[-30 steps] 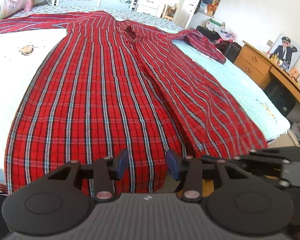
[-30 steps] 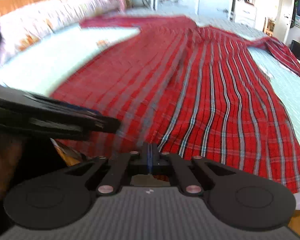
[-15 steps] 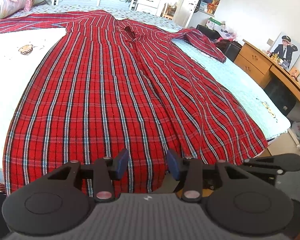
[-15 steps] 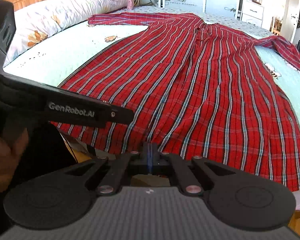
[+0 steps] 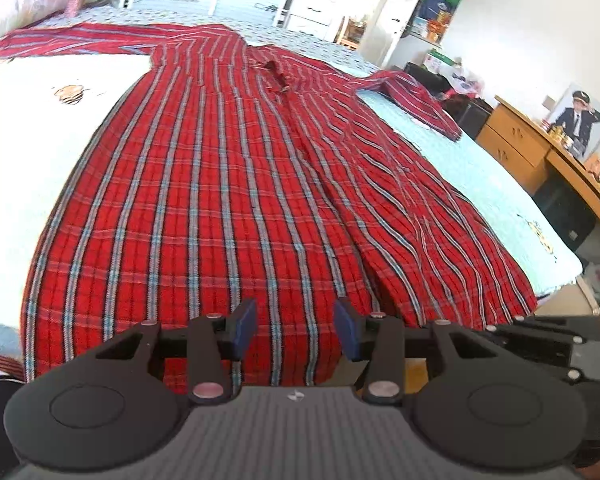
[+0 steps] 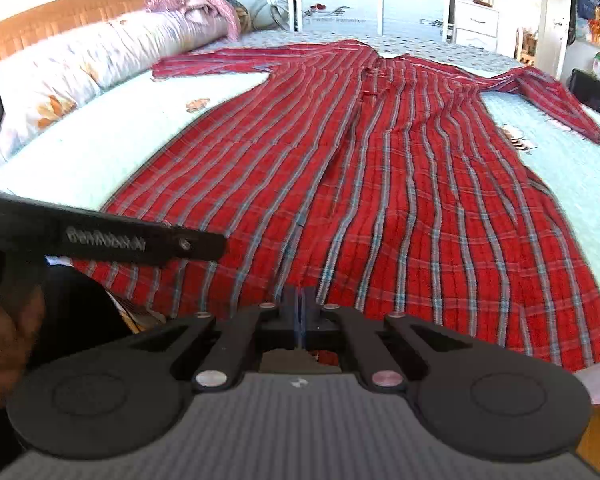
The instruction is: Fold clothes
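Note:
A long red plaid dress [image 5: 228, 200] lies flat on the bed with both sleeves spread out, its hem toward me. It also fills the right wrist view, dress [image 6: 400, 200]. My left gripper [image 5: 295, 328] is open just above the hem's middle, with nothing between its blue pads [image 5: 244, 326]. My right gripper [image 6: 300, 314] is shut and empty, hovering before the hem a little right of the front slit. Each gripper shows in the other's view: right gripper [image 5: 556, 334], left gripper [image 6: 100, 236] with a hand [image 6: 4, 340] holding it.
The bed's pale blue cover [image 5: 480, 168] is bare either side of the dress. Pillows [image 6: 80, 64] and a pink garment [image 6: 192, 0] lie by the wooden headboard. A wooden desk [image 5: 540, 148] with a framed photo stands to the right, and a wardrobe [image 6: 476, 20] beyond the bed.
The right wrist view has gone from blurred to steady and now faces the dress squarely from slightly farther back. The left gripper has barely shifted. Neither gripper's state changed.

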`<act>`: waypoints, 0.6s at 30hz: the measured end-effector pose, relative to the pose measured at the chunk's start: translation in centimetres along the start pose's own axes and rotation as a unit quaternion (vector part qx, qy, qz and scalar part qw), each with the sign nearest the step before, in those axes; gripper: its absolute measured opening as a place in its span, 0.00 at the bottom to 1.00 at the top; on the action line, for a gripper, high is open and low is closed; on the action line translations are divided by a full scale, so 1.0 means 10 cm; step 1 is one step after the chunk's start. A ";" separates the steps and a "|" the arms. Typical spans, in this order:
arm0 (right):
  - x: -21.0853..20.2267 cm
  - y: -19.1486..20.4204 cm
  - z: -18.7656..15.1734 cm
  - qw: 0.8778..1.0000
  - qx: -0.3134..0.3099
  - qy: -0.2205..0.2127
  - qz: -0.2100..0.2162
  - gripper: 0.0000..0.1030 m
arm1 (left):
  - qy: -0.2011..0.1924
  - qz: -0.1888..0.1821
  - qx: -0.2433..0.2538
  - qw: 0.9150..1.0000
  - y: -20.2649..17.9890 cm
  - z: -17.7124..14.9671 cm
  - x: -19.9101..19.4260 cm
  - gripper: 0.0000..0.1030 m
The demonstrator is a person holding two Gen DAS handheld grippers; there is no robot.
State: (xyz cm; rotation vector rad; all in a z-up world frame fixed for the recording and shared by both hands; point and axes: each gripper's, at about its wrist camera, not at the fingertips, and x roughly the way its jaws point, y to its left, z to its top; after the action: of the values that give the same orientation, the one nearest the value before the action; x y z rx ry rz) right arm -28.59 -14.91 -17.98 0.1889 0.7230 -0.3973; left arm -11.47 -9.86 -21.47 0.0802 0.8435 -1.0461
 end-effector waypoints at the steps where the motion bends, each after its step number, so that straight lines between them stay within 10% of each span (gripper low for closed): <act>1: 0.01 -0.01 0.00 1.000 0.002 0.003 -0.005 0.02 | 0.001 0.000 -0.002 1.000 0.01 0.00 0.00 0.43; 6: 0.11 0.04 0.07 0.999 -0.033 -0.008 -0.041 0.37 | 0.004 0.000 -0.011 1.000 0.06 -0.01 0.01 0.43; 13: 0.40 0.20 -0.04 0.989 -0.122 0.028 -0.083 0.35 | 0.011 -0.001 -0.019 1.000 0.09 -0.05 0.03 0.43; 15: 0.49 0.23 -0.09 0.985 -0.140 0.049 -0.090 0.04 | 0.012 -0.002 -0.018 1.000 0.10 -0.05 0.04 0.43; 18: 0.46 0.22 -0.08 0.986 -0.134 0.050 -0.087 0.01 | 0.011 -0.003 -0.021 1.000 0.11 -0.05 0.03 0.43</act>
State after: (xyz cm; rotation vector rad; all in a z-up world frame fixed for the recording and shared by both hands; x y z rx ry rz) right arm -25.04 -14.00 -21.61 -0.1093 0.8867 -0.4555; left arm -10.82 -9.27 -22.40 0.0540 0.8853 -1.0352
